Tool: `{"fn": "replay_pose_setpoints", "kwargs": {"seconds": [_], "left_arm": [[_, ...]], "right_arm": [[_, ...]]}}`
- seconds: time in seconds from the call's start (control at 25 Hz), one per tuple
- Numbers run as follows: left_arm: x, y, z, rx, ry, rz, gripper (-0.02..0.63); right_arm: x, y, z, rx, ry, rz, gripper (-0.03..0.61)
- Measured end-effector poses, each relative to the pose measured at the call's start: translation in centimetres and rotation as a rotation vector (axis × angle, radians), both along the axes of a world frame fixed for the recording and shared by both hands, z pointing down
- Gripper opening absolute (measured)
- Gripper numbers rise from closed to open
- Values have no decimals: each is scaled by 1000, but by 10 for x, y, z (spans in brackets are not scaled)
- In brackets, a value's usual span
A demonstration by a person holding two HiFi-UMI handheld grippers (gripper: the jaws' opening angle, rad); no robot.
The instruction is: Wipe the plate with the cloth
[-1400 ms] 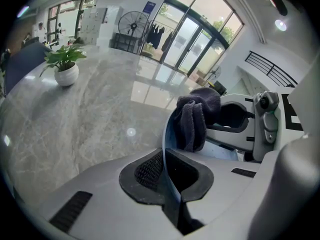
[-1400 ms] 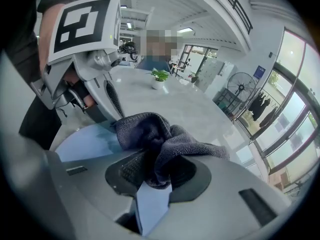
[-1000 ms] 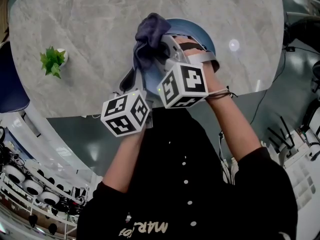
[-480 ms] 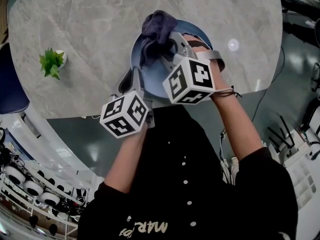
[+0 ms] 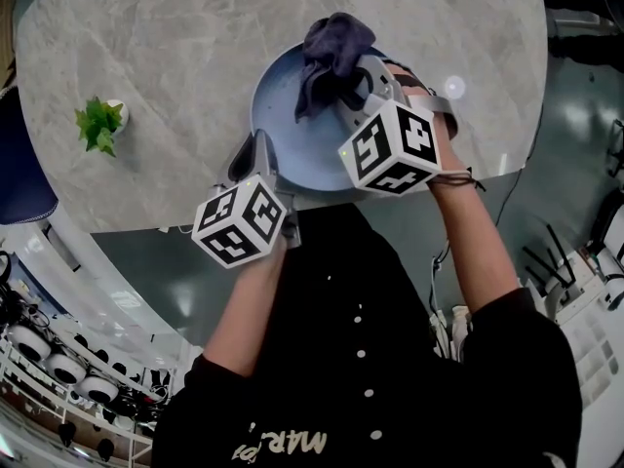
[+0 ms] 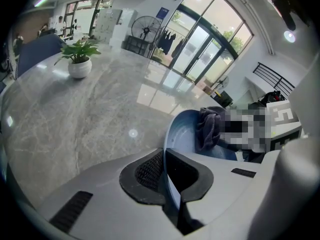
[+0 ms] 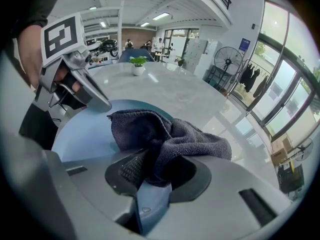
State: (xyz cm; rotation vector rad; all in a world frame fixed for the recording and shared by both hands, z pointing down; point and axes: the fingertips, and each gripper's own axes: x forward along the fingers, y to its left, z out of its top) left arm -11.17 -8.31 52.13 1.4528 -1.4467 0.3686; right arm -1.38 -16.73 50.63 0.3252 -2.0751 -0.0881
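Observation:
A blue plate [image 5: 288, 115] is at the near edge of the marble table [image 5: 166, 37], and in the left gripper view it stands tilted [image 6: 181, 134]. My left gripper [image 5: 256, 156] is shut on its near left rim, which runs between the pads [image 6: 164, 176]. A dark grey cloth [image 5: 331, 55] hangs bunched over the plate's far right part. My right gripper [image 5: 353, 84] is shut on the cloth, and the folds spill out past its jaws [image 7: 167, 134] onto the plate's face [image 7: 80, 134]. The left gripper [image 7: 75, 81] shows at the plate's far side in the right gripper view.
A small potted plant [image 5: 101, 121] stands on the table to the left, well away from the plate. The table's curved front edge [image 5: 146, 224] runs just under my hands. Beyond the table are a glass wall and a standing fan [image 6: 144, 30].
My right gripper has carried the cloth rightward and farther across the plate, which uncovers the plate's left and middle. The left gripper has stayed on the rim.

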Motion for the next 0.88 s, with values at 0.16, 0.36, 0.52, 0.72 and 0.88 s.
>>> {"fn": "replay_pose_setpoints", "kwargs": {"seconds": [0.16,0.36,0.52,0.72,0.88], "left_arm": [[0,0,0,0,-1,-5,29],[-4,1,5,-1,-5,-15,29],[-1,1,2,-2,0,-22,29],[-1,1,1,2,-7,-16,29],[-1,1,1,2,-16,-8,29]], "right_arm": [[19,-3,1,-5,27,26,98],[36,-1,6,-4,74,40,98],[54,3,4,-2,113,34,98],[57,4,4,7,126,27,98],[52,4,0,22,138,21,98]]}}
